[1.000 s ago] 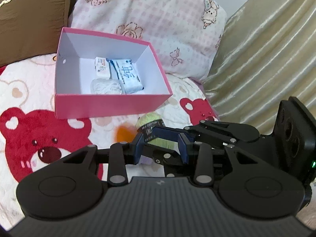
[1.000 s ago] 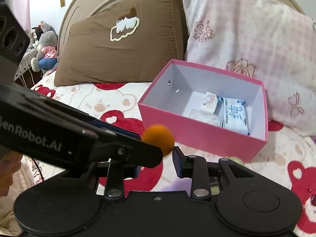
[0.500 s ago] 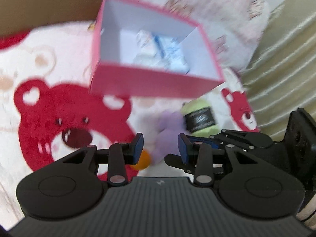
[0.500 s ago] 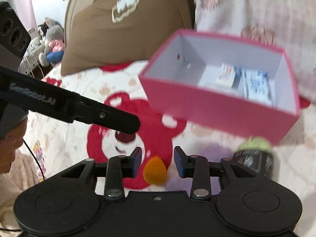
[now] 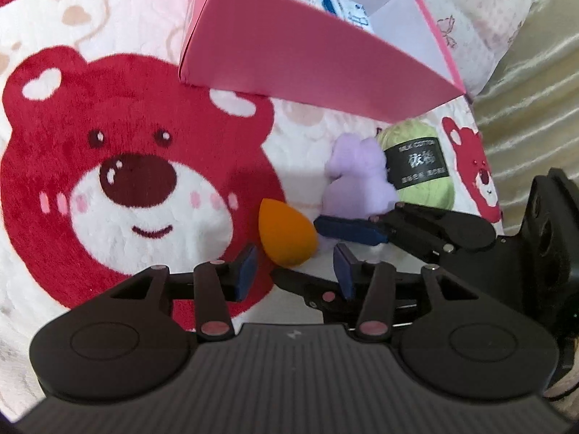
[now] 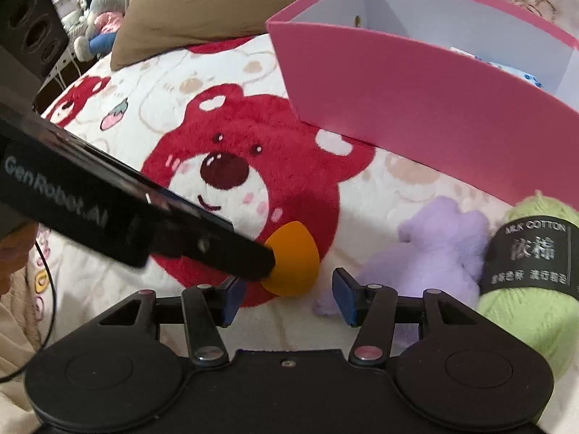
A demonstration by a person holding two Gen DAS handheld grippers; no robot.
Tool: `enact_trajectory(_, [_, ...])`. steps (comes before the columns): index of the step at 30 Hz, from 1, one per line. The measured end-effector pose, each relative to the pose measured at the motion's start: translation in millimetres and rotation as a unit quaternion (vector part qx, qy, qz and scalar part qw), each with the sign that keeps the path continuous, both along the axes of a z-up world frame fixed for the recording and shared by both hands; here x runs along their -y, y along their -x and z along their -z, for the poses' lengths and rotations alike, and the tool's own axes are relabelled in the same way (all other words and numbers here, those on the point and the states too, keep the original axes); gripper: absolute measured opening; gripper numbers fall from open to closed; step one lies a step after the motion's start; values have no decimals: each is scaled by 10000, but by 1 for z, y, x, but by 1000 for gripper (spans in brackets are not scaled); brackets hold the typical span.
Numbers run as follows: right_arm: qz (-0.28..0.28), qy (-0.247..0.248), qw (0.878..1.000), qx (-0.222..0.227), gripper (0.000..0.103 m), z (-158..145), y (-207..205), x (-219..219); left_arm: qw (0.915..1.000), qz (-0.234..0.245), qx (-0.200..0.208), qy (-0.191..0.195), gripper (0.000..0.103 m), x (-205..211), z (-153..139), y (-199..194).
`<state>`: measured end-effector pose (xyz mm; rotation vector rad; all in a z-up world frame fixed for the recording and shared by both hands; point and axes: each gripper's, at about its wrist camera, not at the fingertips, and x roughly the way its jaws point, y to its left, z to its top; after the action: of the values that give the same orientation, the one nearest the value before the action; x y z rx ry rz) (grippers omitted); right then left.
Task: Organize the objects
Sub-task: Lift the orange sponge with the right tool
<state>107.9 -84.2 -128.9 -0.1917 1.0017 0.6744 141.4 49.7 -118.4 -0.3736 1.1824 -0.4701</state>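
Observation:
An orange teardrop sponge [image 5: 286,237] lies on the bear-print blanket [image 5: 108,144]. My left gripper [image 5: 295,267] is just short of it, jaws opening, with the sponge ahead of the blue pads and untouched. In the right wrist view the sponge [image 6: 295,256] sits at the mouth of my right gripper [image 6: 287,298], whose jaws are also opening and do not press it. The left gripper's finger [image 6: 217,246] crosses from the left and ends at the sponge. A purple plush toy [image 5: 356,181] and a green yarn ball [image 5: 419,166] lie to the right. The pink box [image 5: 307,54] behind holds packets.
A brown pillow [image 6: 224,3] and a pink floral pillow [image 5: 499,18] lie behind the box. A beige curtain [image 5: 535,108] hangs at the right. Stuffed toys [image 6: 97,18] sit far left. The right gripper's fingers [image 5: 347,231] reach across in front of the plush toy.
Both grippers have sunk toward the blanket and tipped downward. Their jaws have widened. The box has slid to the top of both views and the sponge now sits at the fingertips.

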Motion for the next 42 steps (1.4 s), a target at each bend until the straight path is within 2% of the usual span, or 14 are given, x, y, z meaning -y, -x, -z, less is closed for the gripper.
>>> enact_trajectory(6, [-38, 40, 10000, 77, 58, 7, -3, -6, 9997, -77, 225, -42, 48, 2, 11, -1])
enact_trajectory(9, [-8, 33, 9998, 172, 58, 11, -1, -5, 9996, -128, 232, 82, 48, 1, 18, -2])
enact_trajectory(10, [13, -2, 9998, 192, 45, 11, -1, -5, 9994, -157, 306, 80, 50, 1, 20, -2])
enact_trajectory(13, [94, -388, 9989, 228, 43, 0, 5, -1, 9990, -144, 313, 287, 45, 1, 17, 0])
enact_trajectory(15, [80, -235, 9989, 388, 42, -6, 10, -5, 9987, -123, 347, 345, 42, 3, 12, 3])
enact_trajectory(21, [164, -363, 9977, 540, 42, -25, 19, 4, 9972, -178, 505, 530, 40, 3, -14, 12])
enact_trajectory(27, [422, -754, 9937, 708, 42, -58, 27, 23, 9927, -152, 1029, 616, 39, 8, -51, 28])
enact_trajectory(31, [465, -838, 9904, 993, 42, -80, 39, 30, 9893, -91, 1363, 506, 38, 16, -76, 37])
enact_trajectory(35, [569, -961, 9874, 1122, 42, -97, 43, 36, 9879, -43, 1505, 368, 38, 23, -99, 37])
enact_trajectory(42, [695, -1042, 9832, 1329, 43, -124, 36, 41, 9867, -104, 1561, 435, 39, 24, -130, 27])
